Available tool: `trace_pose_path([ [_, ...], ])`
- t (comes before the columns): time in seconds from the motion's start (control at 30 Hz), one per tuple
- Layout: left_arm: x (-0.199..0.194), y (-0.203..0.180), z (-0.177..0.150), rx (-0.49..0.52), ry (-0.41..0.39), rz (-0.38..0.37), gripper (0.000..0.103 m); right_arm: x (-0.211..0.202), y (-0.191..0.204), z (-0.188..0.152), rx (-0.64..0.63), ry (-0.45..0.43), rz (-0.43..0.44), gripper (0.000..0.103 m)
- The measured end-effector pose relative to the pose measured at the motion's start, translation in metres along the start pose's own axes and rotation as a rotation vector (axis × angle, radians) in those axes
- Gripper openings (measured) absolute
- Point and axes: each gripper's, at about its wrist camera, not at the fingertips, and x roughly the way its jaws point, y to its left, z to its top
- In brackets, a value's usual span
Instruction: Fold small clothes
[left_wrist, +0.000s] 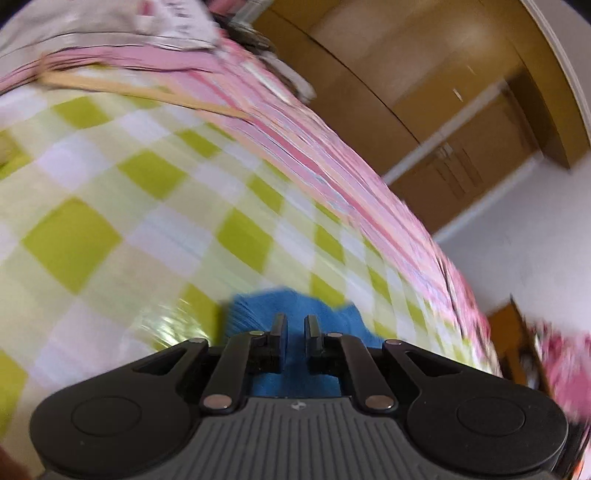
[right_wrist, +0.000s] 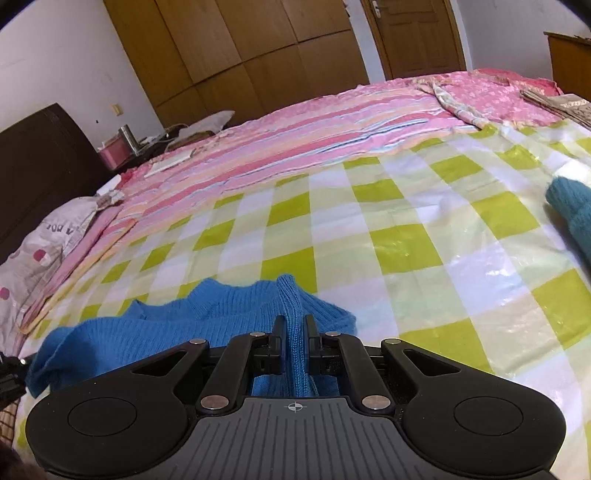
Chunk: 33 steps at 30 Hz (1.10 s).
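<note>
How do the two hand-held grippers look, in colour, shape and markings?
Both look alike. The left gripper and the right gripper each have two short black fingers on black linkage bars with silver rivets. On either side sits a rounded black lobe with a circular inset. Between the lobes is a grey ribbed plate bearing a small crosshair mark, sharp in the right view, blurred in the left. No cables or sleeves show.

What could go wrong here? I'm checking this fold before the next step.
The right gripper pinches only a narrow ridge of the blue sweater, so the knit might slip out. The checked cover looks glossy, so the sweater may slide instead of folding. The left gripper view is blurred; its hold on the sweater is unclear.
</note>
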Motion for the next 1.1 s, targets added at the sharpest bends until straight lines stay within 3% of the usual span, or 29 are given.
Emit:
trace_pose_path([
  [0.07,-0.006,0.007,0.005,-0.051,-0.026,0.011,0.013,0.007,0.005,0.0,-0.03,0.016,-0.027,0.008],
  [0.13,-0.013,0.007,0.006,-0.041,-0.035,0.02,0.013,0.014,0.009,0.002,-0.059,0.028,-0.045,0.009],
  [0.33,-0.04,-0.032,-0.03,0.294,-0.001,0.092,0.015,0.013,0.015,0.008,-0.11,0.01,-0.113,0.016],
  [0.4,-0.047,-0.036,-0.048,0.36,0.017,0.11,0.017,0.002,0.017,0.01,-0.111,-0.024,-0.144,0.023],
  [0.47,-0.051,-0.035,-0.064,0.406,0.028,0.126,0.017,-0.01,0.024,0.013,-0.118,-0.06,-0.162,0.038],
  [0.53,-0.053,-0.033,-0.076,0.43,0.032,0.142,0.017,-0.021,0.038,0.013,-0.131,-0.086,-0.13,0.041],
  [0.6,-0.053,-0.029,-0.085,0.443,0.029,0.155,0.017,-0.027,0.062,0.008,-0.152,-0.057,-0.033,0.041],
  [0.73,-0.055,-0.02,-0.091,0.445,0.053,0.186,0.017,-0.011,0.12,-0.016,-0.166,0.097,0.2,0.048],
  [0.8,-0.058,-0.017,-0.091,0.442,0.06,0.183,0.019,0.005,0.146,-0.029,-0.155,0.169,0.258,0.049],
  [1.0,-0.061,-0.009,-0.086,0.412,0.092,0.13,0.019,0.045,0.193,-0.05,-0.12,0.255,0.257,0.057],
  [1.1,-0.062,-0.006,-0.083,0.401,0.101,0.108,0.019,0.054,0.202,-0.047,-0.074,0.237,0.235,0.057],
])
